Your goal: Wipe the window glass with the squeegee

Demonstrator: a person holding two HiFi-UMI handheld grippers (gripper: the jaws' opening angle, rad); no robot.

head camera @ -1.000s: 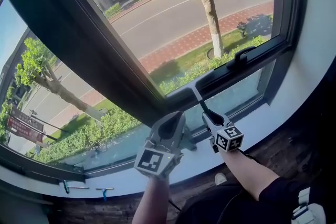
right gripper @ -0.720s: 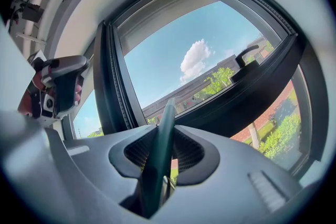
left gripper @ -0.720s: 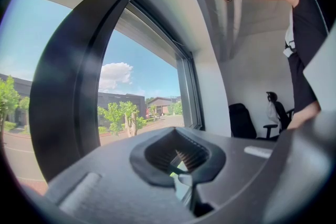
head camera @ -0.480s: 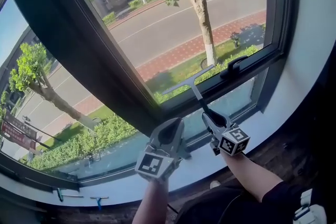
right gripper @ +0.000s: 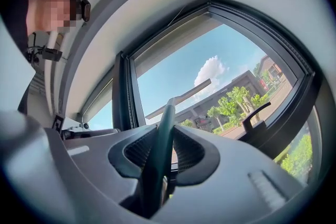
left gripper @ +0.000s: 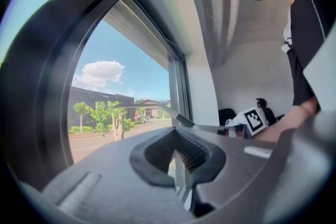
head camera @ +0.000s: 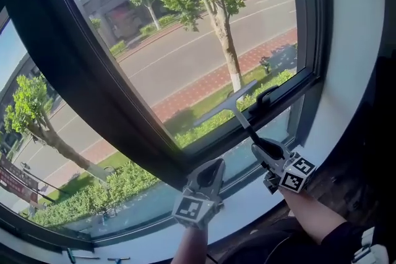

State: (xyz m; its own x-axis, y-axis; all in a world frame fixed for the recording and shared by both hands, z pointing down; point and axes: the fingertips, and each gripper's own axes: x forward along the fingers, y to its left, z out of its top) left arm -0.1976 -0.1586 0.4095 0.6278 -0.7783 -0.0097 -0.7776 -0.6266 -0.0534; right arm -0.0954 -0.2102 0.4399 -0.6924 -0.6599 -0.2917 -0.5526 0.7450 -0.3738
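Clamping squeegee (head camera: 228, 102) handle, right gripper (head camera: 260, 146) holds blade against window glass (head camera: 179, 46).

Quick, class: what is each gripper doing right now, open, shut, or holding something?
Left gripper: shut, holding nothing.
Right gripper: shut on the squeegee handle.

1. squeegee (head camera: 237, 107): lower end of the handle hidden inside the right gripper (head camera: 265, 150); in the right gripper view it is likewise buried between the closed jaws, lower centre.
2. window frame (head camera: 117, 114): cut off by the upper and left edges of the head view; full outline not seen.
3. two small tools (head camera: 72, 254), lower left of the head view: cropped by the bottom edge; kind too small to tell.
4. red sign (head camera: 13, 181), left edge: partly cropped; print too small to read.
5. right forearm (head camera: 309, 219) and left forearm (head camera: 189, 250): both run out at the bottom edge.
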